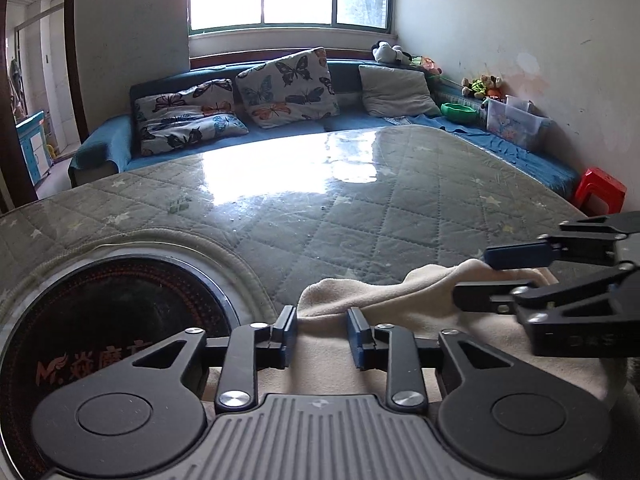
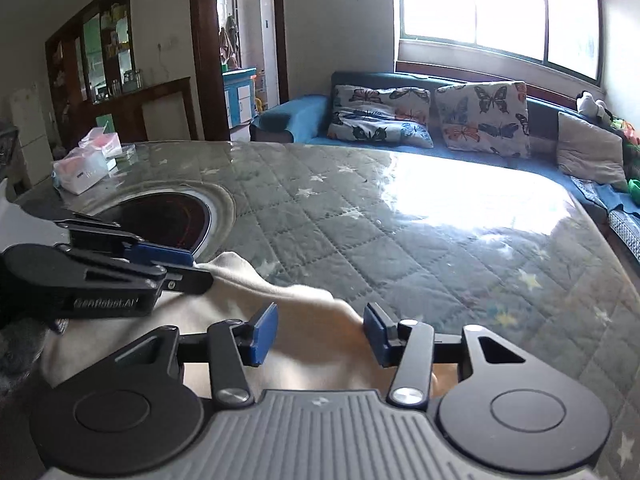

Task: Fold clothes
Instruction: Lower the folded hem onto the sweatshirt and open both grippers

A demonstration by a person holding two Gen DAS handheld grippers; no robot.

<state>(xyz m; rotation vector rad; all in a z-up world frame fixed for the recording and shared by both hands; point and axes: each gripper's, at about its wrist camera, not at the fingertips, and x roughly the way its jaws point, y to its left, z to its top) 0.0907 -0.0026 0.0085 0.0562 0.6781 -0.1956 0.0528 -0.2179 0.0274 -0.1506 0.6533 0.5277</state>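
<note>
Quilted worktop (glass-covered) — cream garment at near edge, soft, limp; grip hem corners. Left gripper, right gripper — fingers apart, straddling cloth, unclamped.

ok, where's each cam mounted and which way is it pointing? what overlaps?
Left wrist: on the left gripper, facing across the table to the sofa and window; its open fingers straddle the cream cloth; right gripper enters from the right.
Right wrist: on the right gripper, facing the sofa, angled toward the doorway; open over the cloth; left gripper enters from the left.
Shared: cloth, table, round cooktop, butterfly pillows.
</note>
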